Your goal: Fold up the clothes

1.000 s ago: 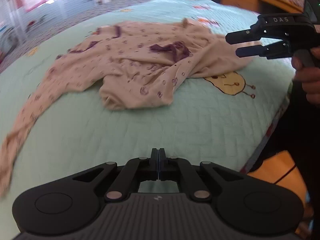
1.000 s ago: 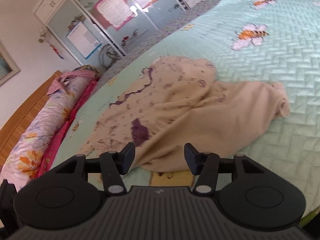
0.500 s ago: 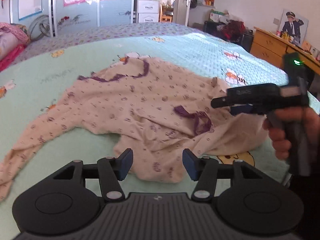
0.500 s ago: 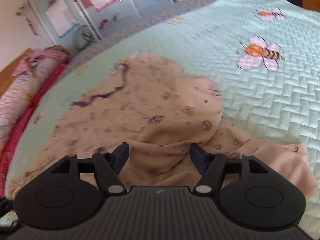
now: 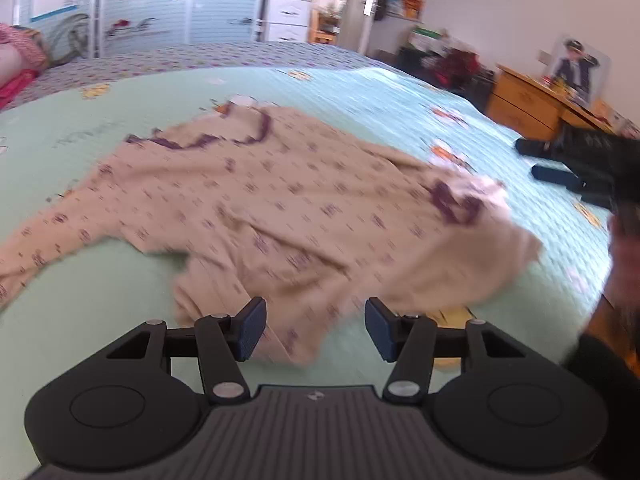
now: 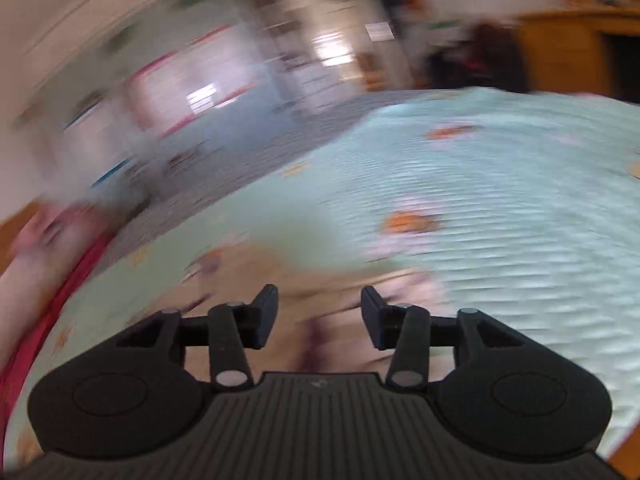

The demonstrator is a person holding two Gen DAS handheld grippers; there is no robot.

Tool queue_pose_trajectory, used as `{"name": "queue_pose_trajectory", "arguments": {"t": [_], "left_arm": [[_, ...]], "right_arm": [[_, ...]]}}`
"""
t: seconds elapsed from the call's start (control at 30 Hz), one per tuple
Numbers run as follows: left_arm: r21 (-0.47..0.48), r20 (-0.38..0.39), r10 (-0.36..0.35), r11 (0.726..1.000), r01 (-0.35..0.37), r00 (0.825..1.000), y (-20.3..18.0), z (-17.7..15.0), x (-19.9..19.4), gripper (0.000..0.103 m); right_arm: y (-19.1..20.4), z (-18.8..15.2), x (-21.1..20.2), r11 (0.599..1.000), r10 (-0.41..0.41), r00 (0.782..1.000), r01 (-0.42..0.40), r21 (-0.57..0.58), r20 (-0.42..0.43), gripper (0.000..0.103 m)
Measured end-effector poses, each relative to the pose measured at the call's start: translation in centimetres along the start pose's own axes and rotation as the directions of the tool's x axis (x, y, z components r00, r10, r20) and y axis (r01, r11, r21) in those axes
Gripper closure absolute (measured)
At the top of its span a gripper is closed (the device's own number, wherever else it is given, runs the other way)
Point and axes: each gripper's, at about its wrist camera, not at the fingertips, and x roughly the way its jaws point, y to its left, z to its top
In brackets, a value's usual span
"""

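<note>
A beige long-sleeved garment with small purple print and purple trim (image 5: 304,216) lies crumpled and unfolded on a pale green quilted bedspread with bee and flower patches (image 5: 100,320), one sleeve trailing off toward the left of the left wrist view. The left gripper (image 5: 316,328) hovers over the garment's near edge with its blue-padded jaws parted and nothing pinched between them — the cloth lies below, not in its grip. The right gripper (image 6: 319,315) shows in its own heavily blurred view with jaws apart and opening, beige fabric beneath the gap but none clamped. From the left wrist view it appears at the right edge (image 5: 556,160), held by a hand (image 5: 624,264) above the bedspread just beyond the garment's right side. A wooden dresser (image 5: 524,108) stands beyond the bed.
</note>
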Motion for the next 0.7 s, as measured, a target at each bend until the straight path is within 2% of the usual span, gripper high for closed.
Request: {"name": "queue_pose_trajectory", "arguments": {"t": [0.03,0.13,0.17,0.2,0.27,0.3,0.33,0.37,0.4,0.43,0.47,0.5,0.53,0.57,0.6,0.63,0.7], "left_arm": [[-0.007,0.003,0.016,1.000,-0.016,1.000,0.3,0.6,0.2,0.046],[-0.018,-0.014,0.053,0.998,-0.053,0.999,1.3,2.1,1.3,0.044],[-0.020,-0.023,0.063,0.998,-0.064,0.998,1.6,2.6,1.7,0.042],[-0.021,-0.033,0.074,0.997,-0.075,0.997,2.0,3.0,2.1,0.036],[-0.022,-0.082,0.126,0.992,-0.128,0.989,2.9,3.3,3.9,0.034],[-0.021,-0.119,0.163,0.986,-0.166,0.979,3.4,3.2,5.1,0.034],[-0.017,-0.163,0.201,0.978,-0.206,0.966,4.0,2.7,6.1,0.034],[-0.011,-0.204,0.236,0.970,-0.243,0.950,4.6,2.2,7.1,0.032],[-0.030,-0.182,0.224,0.972,-0.233,0.958,4.9,1.6,6.7,0.031],[-0.049,-0.159,0.211,0.974,-0.221,0.965,5.3,1.1,6.3,0.031],[-0.067,-0.136,0.199,0.975,-0.210,0.971,5.6,0.5,5.9,0.031],[-0.076,-0.129,0.193,0.976,-0.203,0.973,5.6,0.0,5.2,0.031],[-0.084,-0.121,0.186,0.977,-0.197,0.975,5.5,-0.4,4.5,0.034],[-0.092,-0.114,0.180,0.977,-0.191,0.977,5.5,-0.9,3.8,0.034],[-0.100,-0.107,0.174,0.978,-0.184,0.979,5.4,-1.4,3.1,0.034],[-0.108,-0.099,0.167,0.978,-0.178,0.981,5.4,-1.8,2.4,0.034],[-0.155,-0.084,0.149,0.975,-0.160,0.985,5.5,-2.6,1.1,0.034]], "right_arm": [[1.8,-0.5,1.0,0.995,0.076,0.996,-0.078,-0.053,-0.046,0.044],[6.2,-2.1,5.3,0.975,0.123,0.982,-0.146,-0.165,-0.144,0.035],[7.2,-2.5,7.0,0.969,0.111,0.980,-0.143,-0.200,-0.164,0.034],[8.1,-3.0,8.6,0.963,0.090,0.979,-0.133,-0.234,-0.185,0.032],[9.2,-4.1,11.9,0.937,0.039,0.967,-0.123,-0.326,-0.253,0.030],[9.3,-4.8,13.4,0.911,-0.017,0.958,-0.103,-0.400,-0.286,0.033],[8.4,-4.9,14.1,0.885,-0.098,0.957,-0.041,-0.463,-0.272,0.041],[7.4,-5.0,14.9,0.852,-0.178,0.951,0.021,-0.523,-0.252,0.042],[5.0,-4.0,14.7,0.864,-0.219,0.952,0.087,-0.495,-0.216,0.041],[1.7,-2.5,14.1,0.909,-0.223,0.950,0.121,-0.399,-0.220,0.038],[-1.7,-1.0,13.4,0.943,-0.226,0.948,0.154,-0.297,-0.226,0.030],[-4.5,0.2,12.4,0.967,-0.197,0.951,0.148,-0.207,-0.239,0.038],[-6.0,1.1,11.0,0.953,-0.270,0.939,0.229,-0.199,-0.213,0.060],[-6.6,1.7,9.6,0.920,-0.361,0.918,0.321,-0.226,-0.164,0.060],[-6.9,2.1,8.0,0.902,-0.400,0.909,0.367,-0.227,-0.119,0.058],[-6.9,2.4,6.4,0.908,-0.390,0.917,0.366,-0.206,-0.087,0.057],[-5.3,1.9,4.0,0.951,-0.272,0.960,0.257,-0.175,-0.070,0.055]]}}
